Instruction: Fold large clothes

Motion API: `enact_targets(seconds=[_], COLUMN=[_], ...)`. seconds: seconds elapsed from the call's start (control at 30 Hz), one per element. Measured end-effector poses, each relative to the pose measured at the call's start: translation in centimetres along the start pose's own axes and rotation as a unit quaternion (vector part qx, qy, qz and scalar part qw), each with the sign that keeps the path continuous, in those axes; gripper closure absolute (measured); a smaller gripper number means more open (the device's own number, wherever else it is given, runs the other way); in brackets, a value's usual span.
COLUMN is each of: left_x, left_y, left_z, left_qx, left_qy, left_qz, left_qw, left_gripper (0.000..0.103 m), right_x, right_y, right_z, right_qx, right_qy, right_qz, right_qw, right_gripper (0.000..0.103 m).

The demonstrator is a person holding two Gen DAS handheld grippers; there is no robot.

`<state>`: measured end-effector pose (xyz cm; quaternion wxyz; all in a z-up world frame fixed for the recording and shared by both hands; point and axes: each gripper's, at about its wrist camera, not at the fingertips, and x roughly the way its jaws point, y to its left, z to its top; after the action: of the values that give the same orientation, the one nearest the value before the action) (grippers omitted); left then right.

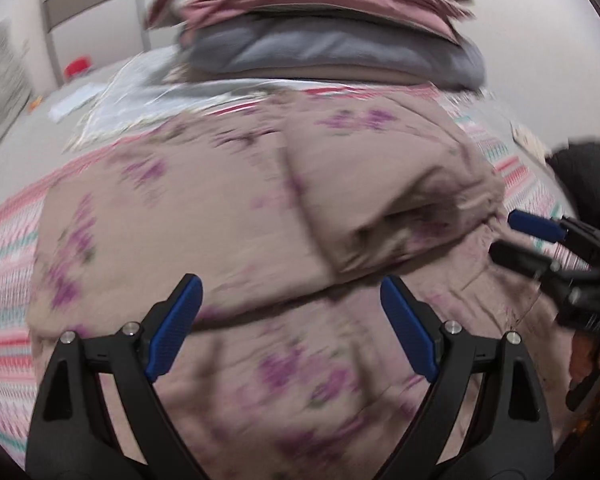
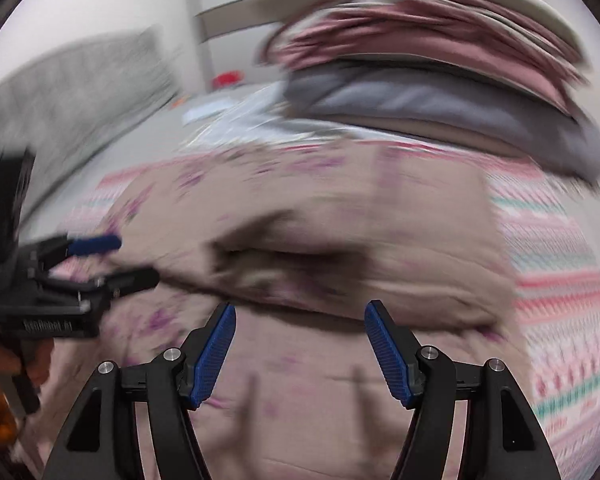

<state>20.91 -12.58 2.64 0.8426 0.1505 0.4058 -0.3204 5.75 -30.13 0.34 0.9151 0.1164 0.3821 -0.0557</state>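
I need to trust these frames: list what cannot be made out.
- Floral garment: print and fold edges smeared by motion blur, both wrist views.
- Stacked laundry: top cut off by the frame edge.
- Red object: too small and blurred to identify.

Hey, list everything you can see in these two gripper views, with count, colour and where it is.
Floral garment: one, beige with purple flowers, partly folded, spread on the striped cover under both grippers.
Striped cover: one, pink, teal and white, beneath the garment.
Stack of folded textiles: one pile, cream on top, pink, then grey, behind the garment.
Clear plastic packaging: looks like one, transparent, left of the pile.
Red object: one, far left background, too blurred to identify.
Left gripper: black with blue pads, open above the garment.
Right gripper: black with blue pads, open above the garment.
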Motion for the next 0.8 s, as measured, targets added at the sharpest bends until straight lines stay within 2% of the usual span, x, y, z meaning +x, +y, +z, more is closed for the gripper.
enact_targets(seconds=[0.07, 0.13, 0.23, 0.3, 0.33, 0.37, 0.43, 0.5, 0.57, 0.63, 0.73, 0.77, 0.8], left_x=[1.1, 2.4, 3.9, 4.6, 4.8, 4.9, 4.4, 2.3, -0.2, -2.7, -4.4, -4.4, -4.2], left_y=[-2.4, -4.4, -5.6, -6.4, -6.7, -6.9, -6.5, -4.8, -2.4, 1.6, 9.0, 10.6, 12.4], left_z=[0.9, 2.1, 4.2, 5.4, 5.7, 6.1, 6.7, 6.8, 6.5, 5.5, 2.5, 1.7, 0.7], left_qx=[0.04, 0.069, 0.066, 0.062, 0.061, 0.059, 0.048, 0.004, -0.046, -0.114, -0.226, -0.24, -0.246], left_qy=[-0.007, -0.013, -0.014, -0.017, -0.02, -0.024, -0.032, -0.06, -0.097, -0.128, -0.141, -0.137, -0.128], left_qz=[0.007, 0.014, 0.011, 0.001, 0.0, 0.002, -0.004, -0.028, -0.039, -0.038, -0.019, -0.018, -0.022], left_qw=[0.9991, 0.9974, 0.9977, 0.9979, 0.998, 0.9979, 0.9983, 0.9978, 0.9934, 0.9845, 0.9636, 0.961, 0.9607], left_gripper=[0.013, 0.013, 0.014, 0.02, 0.029, 0.049, 0.07, 0.074, 0.079, 0.08, 0.078, 0.063, 0.052], right_x=[0.1, 0.2, -0.1, -0.1, -0.2, -0.1, -0.2, -0.2, -0.5, -0.8, -0.7, -0.6, -0.5], right_y=[-3.2, -5.4, -8.2, -9.2, -9.6, -9.7, -10.2, -10.6, -11.1, -11.9, -12.6, -12.8, -12.9], right_z=[-0.5, -0.8, -1.4, -1.6, -1.7, -1.6, -1.7, -1.7, -1.7, -1.8, -2.1, -2.2, -2.2], right_qx=[0.06, 0.094, 0.142, 0.159, 0.165, 0.169, 0.177, 0.179, 0.177, 0.188, 0.201, 0.201, 0.2], right_qy=[-0.006, 0.006, -0.007, -0.006, -0.008, -0.009, -0.012, -0.014, -0.017, -0.019, -0.02, -0.018, -0.015], right_qz=[0.01, 0.003, -0.011, -0.013, -0.015, -0.017, -0.016, -0.016, -0.025, -0.025, -0.025, -0.028, -0.032], right_qw=[0.998, 0.996, 0.99, 0.987, 0.986, 0.985, 0.984, 0.984, 0.984, 0.982, 0.979, 0.979, 0.979], right_gripper=[0.035, 0.035, 0.035, 0.035, 0.035, 0.035, 0.035, 0.035, 0.035, 0.035, 0.035, 0.035, 0.035])
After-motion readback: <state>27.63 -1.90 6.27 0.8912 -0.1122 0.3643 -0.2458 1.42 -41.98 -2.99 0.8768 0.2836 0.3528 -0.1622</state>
